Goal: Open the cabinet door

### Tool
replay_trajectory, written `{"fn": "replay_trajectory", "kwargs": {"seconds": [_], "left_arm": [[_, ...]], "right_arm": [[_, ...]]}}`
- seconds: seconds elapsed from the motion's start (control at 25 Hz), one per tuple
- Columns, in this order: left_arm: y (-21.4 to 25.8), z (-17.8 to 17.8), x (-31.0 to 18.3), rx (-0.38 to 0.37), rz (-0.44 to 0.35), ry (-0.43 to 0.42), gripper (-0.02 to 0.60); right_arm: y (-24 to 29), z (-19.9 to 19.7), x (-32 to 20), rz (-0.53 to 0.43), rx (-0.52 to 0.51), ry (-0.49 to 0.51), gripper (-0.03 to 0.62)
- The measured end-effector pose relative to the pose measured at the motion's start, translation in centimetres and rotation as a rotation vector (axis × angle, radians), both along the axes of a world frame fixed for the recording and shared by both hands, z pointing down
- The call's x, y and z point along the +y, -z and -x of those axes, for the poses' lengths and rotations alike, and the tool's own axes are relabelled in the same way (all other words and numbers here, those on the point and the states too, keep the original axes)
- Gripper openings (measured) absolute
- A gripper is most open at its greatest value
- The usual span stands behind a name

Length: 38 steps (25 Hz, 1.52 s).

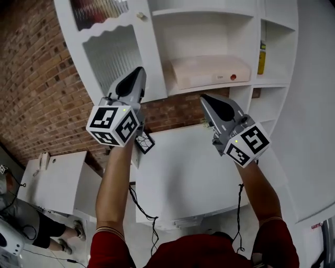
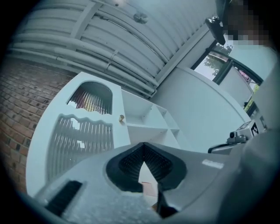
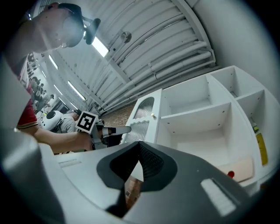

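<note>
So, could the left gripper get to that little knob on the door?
Probably yes. The left gripper points up toward the knob, in front of the door, with nothing between them. Its jaws are shut, so they'd have to open first.

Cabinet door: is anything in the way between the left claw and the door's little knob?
Nothing visible stands in the way. The left claw, shut and empty, hangs in front of the cabinet door, with only open air between its tip and the knob. The right claw is off to the side, not in the path.
</note>
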<state>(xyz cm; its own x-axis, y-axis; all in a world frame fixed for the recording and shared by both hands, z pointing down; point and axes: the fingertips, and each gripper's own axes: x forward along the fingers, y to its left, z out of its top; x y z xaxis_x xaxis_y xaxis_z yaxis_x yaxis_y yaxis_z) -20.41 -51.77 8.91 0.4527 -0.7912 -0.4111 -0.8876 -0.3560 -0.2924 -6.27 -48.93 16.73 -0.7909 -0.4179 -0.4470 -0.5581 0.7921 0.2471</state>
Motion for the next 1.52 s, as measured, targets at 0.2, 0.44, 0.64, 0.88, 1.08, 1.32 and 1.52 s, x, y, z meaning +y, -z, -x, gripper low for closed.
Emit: {"fn": "replay_trajectory", "kwargs": {"seconds": [0.2,0.44,0.64,0.88,1.08,1.32,1.52], "left_arm": [[3.3,0.6,-2.7,-0.004,-0.027,0.097,0.015],[6.8,0.8,-5.4,-0.020,-0.048,0.212,0.064],[9.9,0.9,-7.2,-0.030,-0.065,0.313,0.109],[12.9,1.4,-8.2,-0.066,-0.089,0.403,0.127],[14.0,0.9,-9.2,-0.101,-0.096,0.452,0.133],[14.7,0.7,-10.9,-0.106,-0.088,0.484,0.116],[14.7,0.4,-11.5,-0.128,-0.088,0.494,0.083]], "right_arm": [[1.7,-0.7,-2.8,-0.037,0.003,0.059,0.012],[2.3,-1.5,-5.3,-0.056,0.012,0.118,0.012],[2.7,-2.3,-6.8,-0.070,0.021,0.164,0.012],[2.7,-2.6,-6.9,-0.088,0.057,0.180,0.012],[2.0,-4.2,-6.9,-0.106,0.079,0.154,0.012],[1.4,-6.4,-8.7,-0.088,0.070,0.127,0.012],[0.7,-6.8,-9.5,-0.061,0.056,0.124,0.012]]}}
